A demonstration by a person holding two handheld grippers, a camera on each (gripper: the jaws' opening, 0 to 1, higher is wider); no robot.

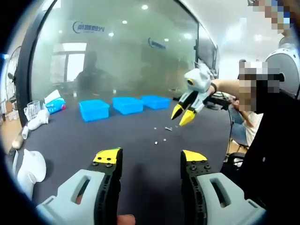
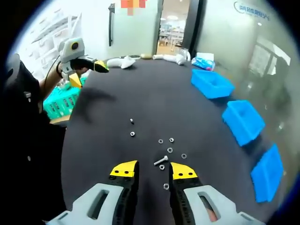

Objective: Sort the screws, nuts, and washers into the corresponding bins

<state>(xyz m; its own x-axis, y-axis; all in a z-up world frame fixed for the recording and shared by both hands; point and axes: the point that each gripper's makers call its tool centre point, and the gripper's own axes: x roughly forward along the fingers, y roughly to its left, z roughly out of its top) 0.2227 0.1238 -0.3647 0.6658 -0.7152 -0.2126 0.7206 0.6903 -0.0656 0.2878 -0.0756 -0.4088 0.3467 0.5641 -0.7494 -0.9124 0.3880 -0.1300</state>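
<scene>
Right gripper (image 2: 153,170) — jaws apart, holding nothing, a nut (image 2: 166,186) lying between them on the dark table (image 2: 140,98). Just beyond the tips lies one screw (image 2: 161,161), long axis diagonal, with about seven nuts and washers (image 2: 169,150) scattered mid-table. Three blue bins (image 2: 243,121) line the table's far edge, beside a glass wall (image 1: 117,51). Left gripper (image 1: 151,158) — jaws apart, empty, above the table.

Table hardware (image 1: 161,136) unidentifiable (tiny, blurred specks).

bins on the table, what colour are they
Bright blue, all three bins; clearest in the right gripper view.
</scene>
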